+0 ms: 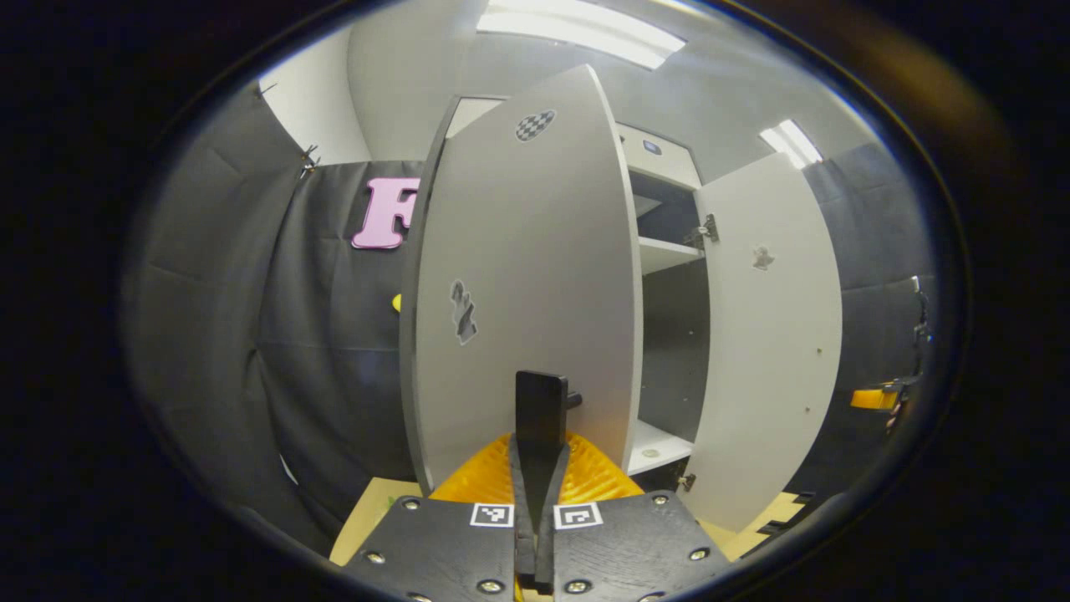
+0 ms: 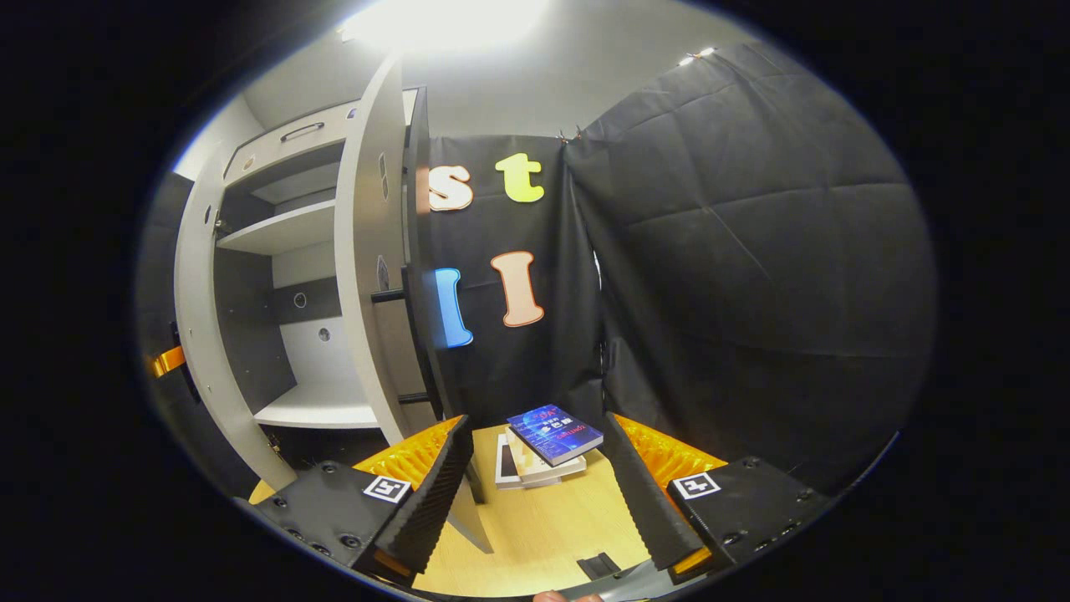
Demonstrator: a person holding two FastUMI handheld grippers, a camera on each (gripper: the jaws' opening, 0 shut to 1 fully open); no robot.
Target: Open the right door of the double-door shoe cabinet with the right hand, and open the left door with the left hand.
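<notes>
In the left gripper view, the left gripper [image 1: 541,418] is pinched shut on the black handle [image 1: 543,400] of the left door [image 1: 535,276], which stands swung out; the right door [image 1: 773,334] is open too, shelves [image 1: 664,253] showing between. Pulling further could strain the hinges, I'd judge. In the right gripper view, the right gripper [image 2: 535,485] hangs spread and empty, just beside the right door's edge [image 2: 368,276], which could bump its finger; books [image 2: 547,447] lie on the floor beyond.
</notes>
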